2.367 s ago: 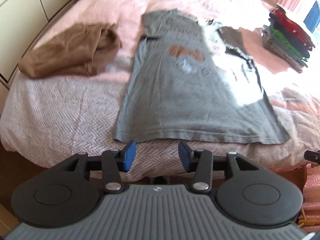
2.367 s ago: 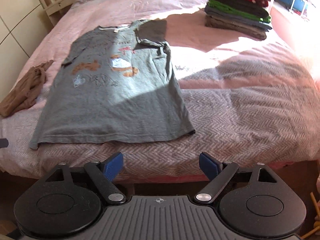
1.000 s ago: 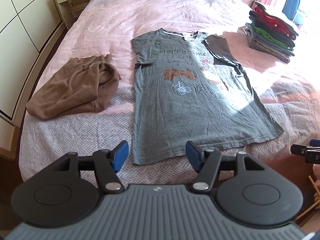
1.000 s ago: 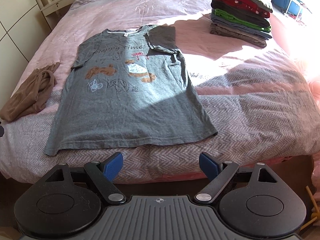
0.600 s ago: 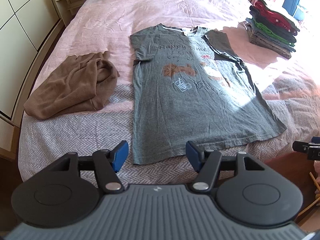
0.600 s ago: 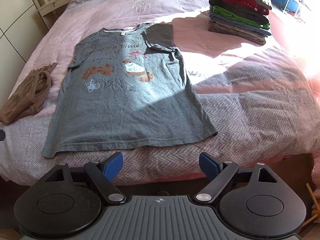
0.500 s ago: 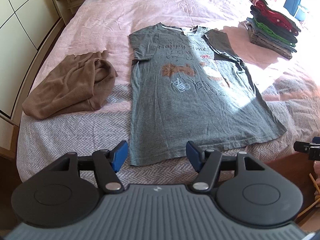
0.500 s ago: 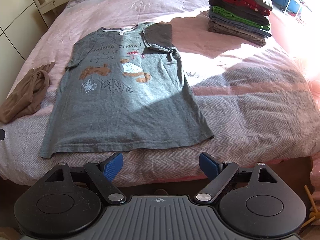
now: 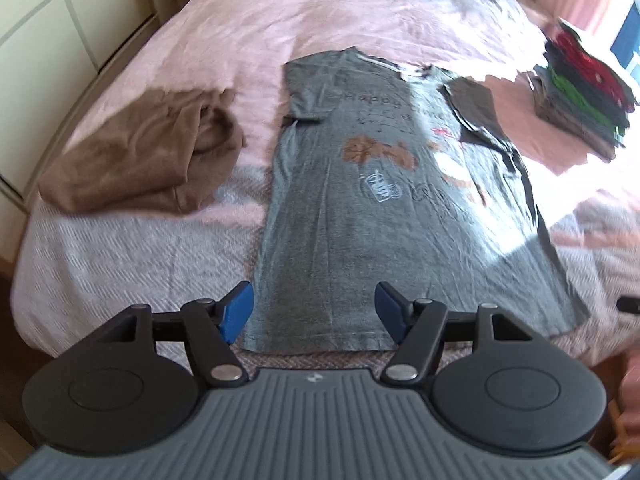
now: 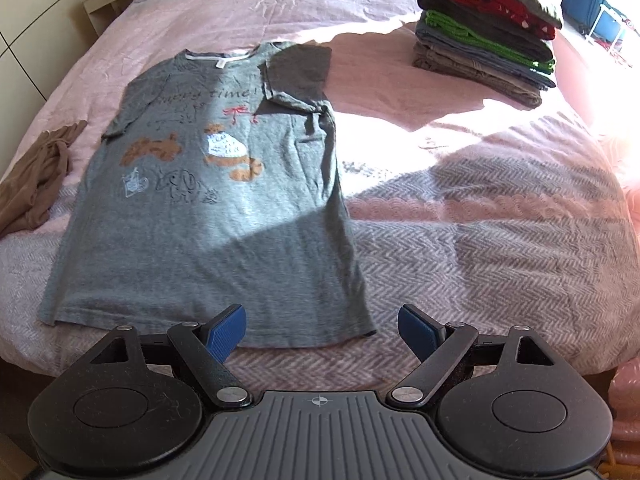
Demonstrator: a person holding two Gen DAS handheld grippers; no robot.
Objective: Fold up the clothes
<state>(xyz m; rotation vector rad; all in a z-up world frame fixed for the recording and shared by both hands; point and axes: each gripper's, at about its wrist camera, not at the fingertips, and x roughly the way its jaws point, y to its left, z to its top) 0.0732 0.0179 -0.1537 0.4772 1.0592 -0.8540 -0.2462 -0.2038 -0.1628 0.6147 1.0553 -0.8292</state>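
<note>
Left claw (image 9: 313,312) opening above grey T-shirt's (image 9: 384,216) near hem, not touching

Each tool was black, with two round flat discs at the sides and a grey ribbed plate in the middle. The left tool (image 9: 313,312) had two thin black arms with shiny silver screws and blue pads. The right tool (image 10: 321,330) looked the same, with a small cross mark.
</note>
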